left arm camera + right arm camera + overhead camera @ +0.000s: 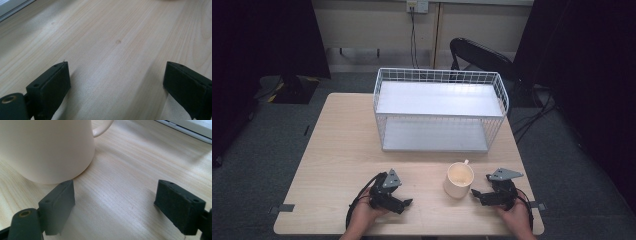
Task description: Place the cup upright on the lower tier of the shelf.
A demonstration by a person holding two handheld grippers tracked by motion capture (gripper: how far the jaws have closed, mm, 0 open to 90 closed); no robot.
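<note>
We see the left gripper [406,202] at the near-left of the wooden table [342,145], held in a hand [362,217] coming in from the bottom edge. Its jaws are spread wide with nothing between them; in the left gripper view there's bare wood grain in the gap and a small knot [118,42] ahead. A pale strip of the rack's base [12,7] cuts the top-left corner there.

Centre-right, near edge: a cream mug [458,180], upright, mouth up, handle [466,162] pointing away toward the rack. Inside looks empty, as far as we can tell from above.

Just right of the mug sits the right gripper [473,193], jaws spread too, gripping nothing. In the right gripper view the mug [47,147] stands just ahead of the left-hand jaw, outside the gap, very close to it; we can't tell if they touch. The handle [102,128] shows at the top.

Behind it all, mid-table: a white wire rack [439,107], two tiers, both shelves bare.

No readable writing or logos on mug, rack or grippers.
</note>
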